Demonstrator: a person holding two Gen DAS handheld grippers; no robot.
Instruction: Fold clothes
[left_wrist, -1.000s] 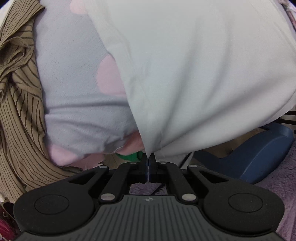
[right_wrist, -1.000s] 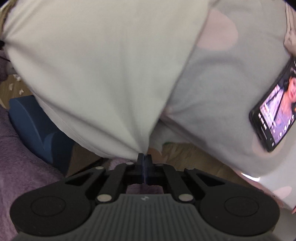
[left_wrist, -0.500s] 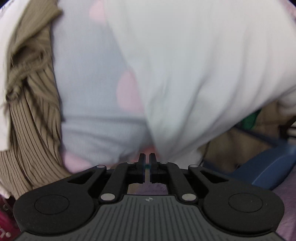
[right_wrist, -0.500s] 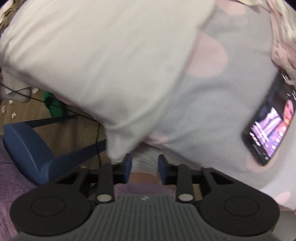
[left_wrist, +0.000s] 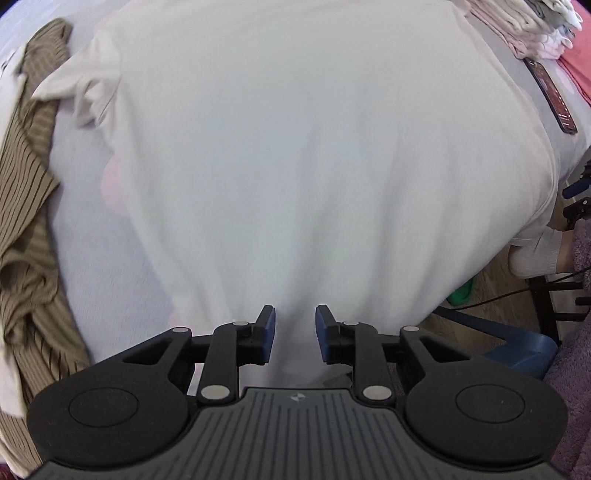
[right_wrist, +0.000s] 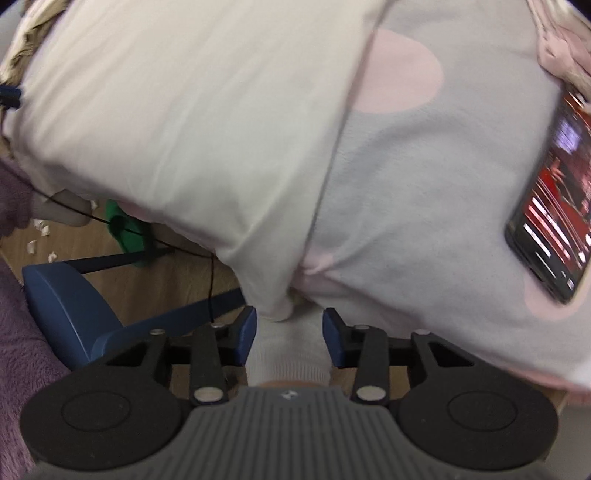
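Observation:
A white shirt (left_wrist: 314, 155) lies spread flat on a grey cloth with pink dots (left_wrist: 92, 236), its lower hem hanging over the near table edge. My left gripper (left_wrist: 294, 325) stands open just in front of that hem, nothing between its fingers. In the right wrist view the same white shirt (right_wrist: 177, 122) covers the left half, its corner drooping off the edge. My right gripper (right_wrist: 289, 325) is open below that corner, with a person's white-socked foot (right_wrist: 288, 354) visible between the fingers on the floor.
A brown striped garment (left_wrist: 26, 206) lies bunched at the left. A phone (right_wrist: 550, 206) with a lit screen rests on the dotted cloth (right_wrist: 424, 192) at the right. Folded pale clothes (left_wrist: 524, 26) are stacked far right. A blue chair (right_wrist: 66, 306) and green object (right_wrist: 125, 232) sit on the wooden floor.
Both grippers were shut on the shirt's hem a second ago and have opened and let it go. The shirt now lies spread on the table.

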